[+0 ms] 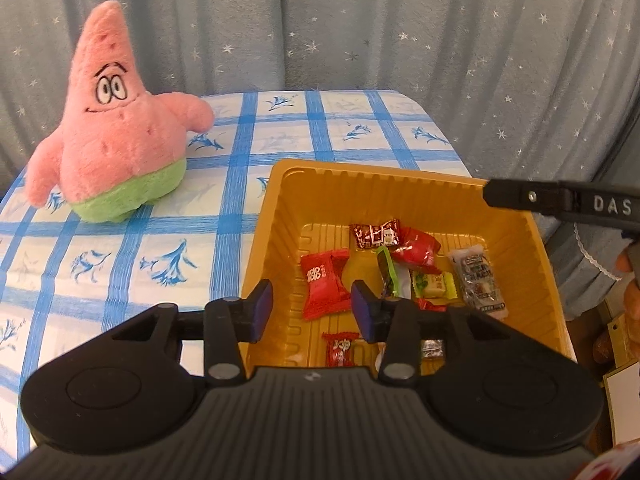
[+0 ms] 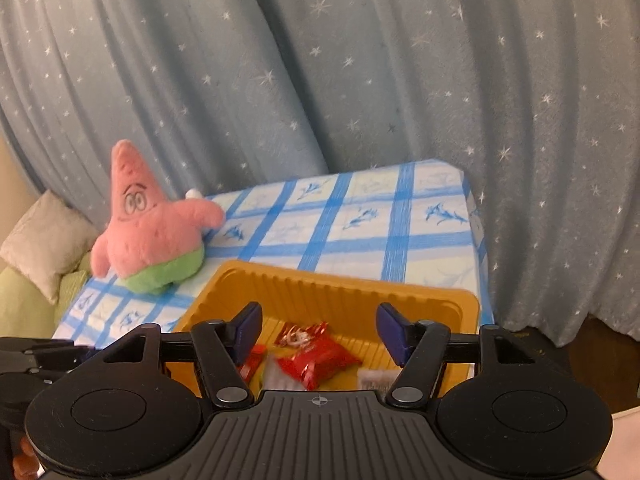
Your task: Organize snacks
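An orange plastic tray (image 1: 276, 216) holds several wrapped snacks: a red packet (image 1: 324, 282), a dark red-brown one (image 1: 374, 232), a green and yellow one (image 1: 434, 284) and a clear long one (image 1: 478, 280). My left gripper (image 1: 312, 308) hovers over the tray's near left side, open, with nothing pressed between its blue pads; the red packet lies below the gap. My right gripper (image 2: 320, 332) hangs open above the same tray (image 2: 320, 284), over a red packet (image 2: 320, 362), empty. Its black finger (image 1: 560, 200) reaches in from the right in the left wrist view.
A pink and green star plush (image 1: 116, 128) stands on the blue-checked tablecloth (image 1: 160, 264) left of the tray. A starry grey-blue curtain (image 2: 360, 80) hangs behind the table. A cushion (image 2: 44, 236) lies far left. Boxes (image 1: 620, 400) sit beyond the table's right edge.
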`<state>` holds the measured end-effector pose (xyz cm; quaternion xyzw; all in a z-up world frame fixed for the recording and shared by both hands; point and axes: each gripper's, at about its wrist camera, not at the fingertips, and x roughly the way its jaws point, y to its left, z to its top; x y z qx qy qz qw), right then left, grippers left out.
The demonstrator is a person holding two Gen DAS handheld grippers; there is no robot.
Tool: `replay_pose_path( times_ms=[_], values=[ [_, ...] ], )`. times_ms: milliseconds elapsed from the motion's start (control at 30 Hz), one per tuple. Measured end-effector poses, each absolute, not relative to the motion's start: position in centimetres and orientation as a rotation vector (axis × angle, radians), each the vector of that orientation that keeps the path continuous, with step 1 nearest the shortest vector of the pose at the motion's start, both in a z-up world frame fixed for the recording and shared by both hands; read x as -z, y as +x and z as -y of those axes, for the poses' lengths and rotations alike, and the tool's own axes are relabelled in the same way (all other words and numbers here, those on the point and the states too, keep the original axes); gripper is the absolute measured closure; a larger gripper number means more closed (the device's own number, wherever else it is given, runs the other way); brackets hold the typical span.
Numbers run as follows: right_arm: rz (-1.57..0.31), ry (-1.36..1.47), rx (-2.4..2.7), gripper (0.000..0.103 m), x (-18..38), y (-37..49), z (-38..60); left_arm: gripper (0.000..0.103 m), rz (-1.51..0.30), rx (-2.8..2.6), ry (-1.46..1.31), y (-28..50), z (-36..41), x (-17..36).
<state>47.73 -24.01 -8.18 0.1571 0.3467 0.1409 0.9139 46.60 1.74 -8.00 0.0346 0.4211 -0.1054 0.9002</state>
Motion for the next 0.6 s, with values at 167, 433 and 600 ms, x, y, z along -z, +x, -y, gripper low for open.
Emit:
replay_pose_path(
  times_ms=[167,433,600],
  values=[
    [-0.742,0.333,-0.32,0.031,7.4,45.6,24.4,0.05,-0.858,0.194,0.061,44.5,-1.9,6.5],
    [-0.74,0.215,-0.367,0.027,5.6,40.3,24.1,0.041,-0.837,0.166,0.022,39.3,-1.6,3.9],
    [-0.692,0.146,-0.362,0.027,4.7,36.3,24.0,0.04,-0.823,0.147,0.008,35.7,-1.0,2.5]
  ],
)
